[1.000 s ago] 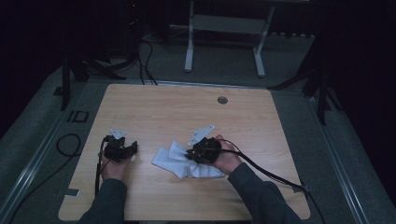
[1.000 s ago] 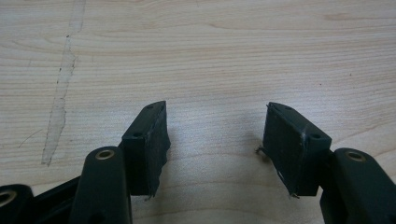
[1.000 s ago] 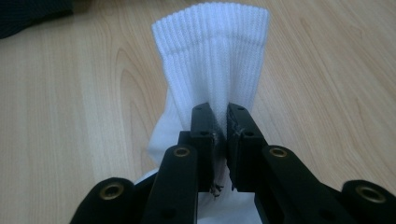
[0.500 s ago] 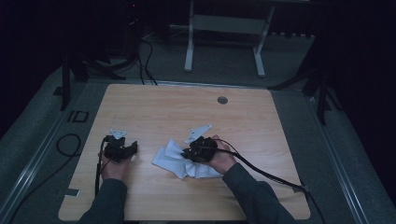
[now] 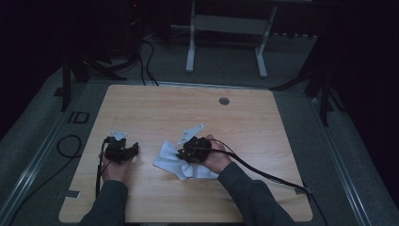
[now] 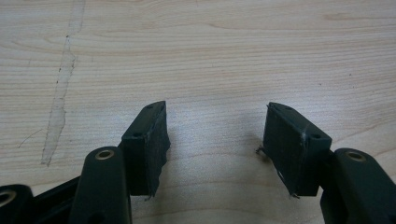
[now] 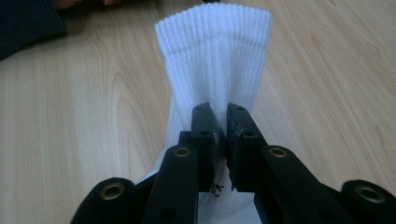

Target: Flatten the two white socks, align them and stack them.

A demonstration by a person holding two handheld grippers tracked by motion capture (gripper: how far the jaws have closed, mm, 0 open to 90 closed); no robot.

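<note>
Now, white sock (image 7: 212, 60) between right hand-held gripper (image 7: 219, 122) pads.

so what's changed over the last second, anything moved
Very little. The right gripper has edged slightly toward the left gripper, drawing the white sock with it. Its jaws stay pinched on the ribbed fabric. The left gripper stays open and in place on the bare wooden table.

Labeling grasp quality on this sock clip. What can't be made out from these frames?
- White sock: in the right gripper view its lower part is hidden behind the right gripper; in the high view the hand covers part.
- One sock or two: too small in the high view.
- Left gripper: arms cut off by the bottom edge.
</note>
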